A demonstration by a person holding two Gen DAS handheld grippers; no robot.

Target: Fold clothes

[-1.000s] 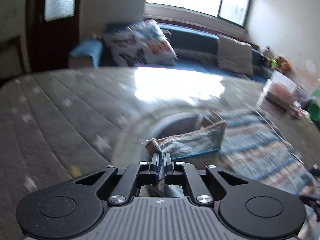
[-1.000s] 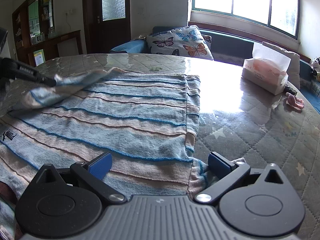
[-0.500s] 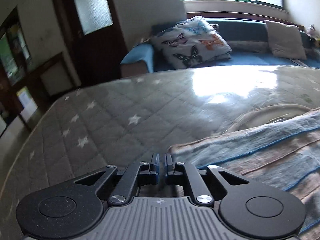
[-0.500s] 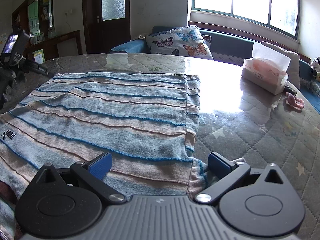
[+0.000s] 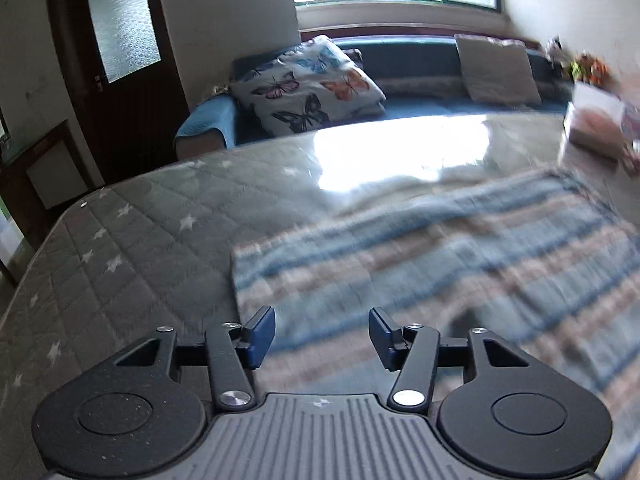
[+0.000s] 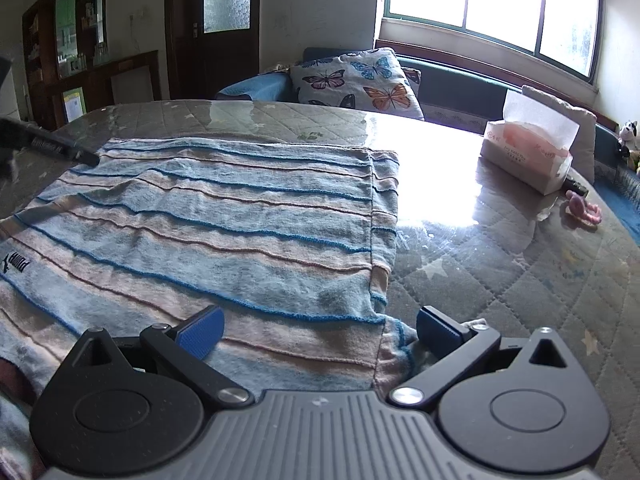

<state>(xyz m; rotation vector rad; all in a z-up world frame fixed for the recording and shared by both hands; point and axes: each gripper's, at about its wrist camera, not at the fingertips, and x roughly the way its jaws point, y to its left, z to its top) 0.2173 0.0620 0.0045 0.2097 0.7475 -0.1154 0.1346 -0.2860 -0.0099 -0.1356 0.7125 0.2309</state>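
Left tool (image 5: pixel 322 334) stood wide, blue pads apart, nothing between them. It hung over the near left corner of the striped shirt (image 5: pixel 440 264); contact with the cloth could not be told, as the shirt was motion-blurred in the left wrist view. Right tool (image 6: pixel 320 330) was also wide and held nothing. Its left pad sat over the shirt's body, its right pad just beside the shirt's right edge, near a small bunched bit of cloth at the hem; whether either pad touched could not be told.

The shirt lay spread flat on the counter (image 6: pixel 500 272), which was covered by a grey quilted star-print cloth under a glossy sheet. Blue and pinkish stripes ran across it, with a small dark logo at its left edge in the right wrist view. Its near part was hidden behind the right tool's body and its left side was cut off by the frame.

A dark rod-like piece (image 6: pixel 52 146) lay at the shirt's far left corner, blurred and cut off, so not identifiable. A tissue box (image 6: pixel 528 156) stood on the counter well to the right of the shirt, with a small pink object (image 6: pixel 584 212) near it, too small to make out. A butterfly-print pillow (image 6: pixel 356 80) sat on the sofa beyond the counter. Window glare washed out the counter's far middle.
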